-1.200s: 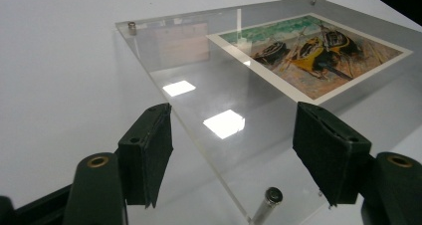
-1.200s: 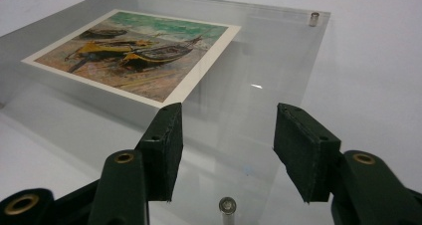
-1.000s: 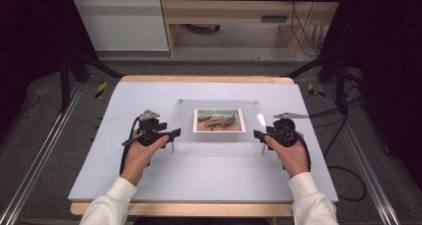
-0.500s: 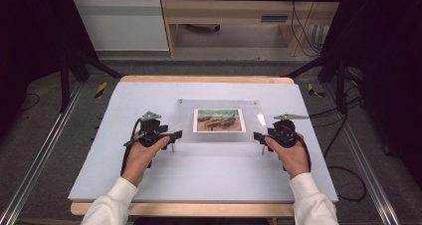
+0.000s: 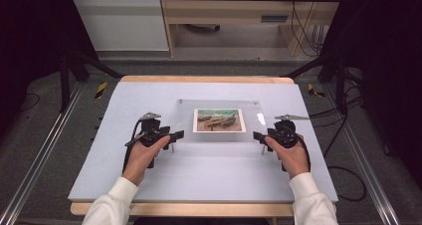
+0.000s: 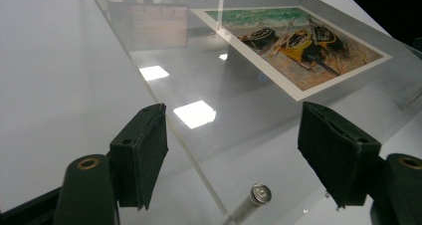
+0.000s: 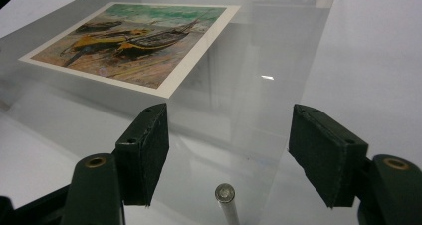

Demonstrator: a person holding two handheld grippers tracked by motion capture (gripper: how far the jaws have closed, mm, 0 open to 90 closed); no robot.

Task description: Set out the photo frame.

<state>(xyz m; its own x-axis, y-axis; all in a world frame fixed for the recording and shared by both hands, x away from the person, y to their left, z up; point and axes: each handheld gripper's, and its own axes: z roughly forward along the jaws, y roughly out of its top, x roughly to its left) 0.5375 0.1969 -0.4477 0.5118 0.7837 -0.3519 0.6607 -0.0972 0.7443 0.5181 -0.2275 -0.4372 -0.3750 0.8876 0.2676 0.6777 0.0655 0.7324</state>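
Observation:
A clear acrylic panel (image 5: 219,135) lies in the middle of the white table, raised on short metal standoffs. A print of beached boats (image 5: 219,120) sits under its centre. My left gripper (image 5: 176,134) is open at the panel's near left corner. In the left gripper view, the left gripper (image 6: 231,135) has the panel edge (image 6: 189,155) and a standoff (image 6: 255,197) between its jaws. My right gripper (image 5: 258,135) is open at the near right corner. In the right gripper view, the right gripper (image 7: 226,130) has a standoff (image 7: 225,194) between its pads. Neither pad touches the panel.
The white table top (image 5: 124,105) has a wooden rim at front and back. Metal rails (image 5: 45,145) run along both sides on the grey floor. Cables (image 5: 343,170) trail to the right of the table. A wooden cabinet (image 5: 234,16) stands behind.
My left gripper has crept slightly to the right, closer to the panel's corner. The right gripper and the panel have stayed in place.

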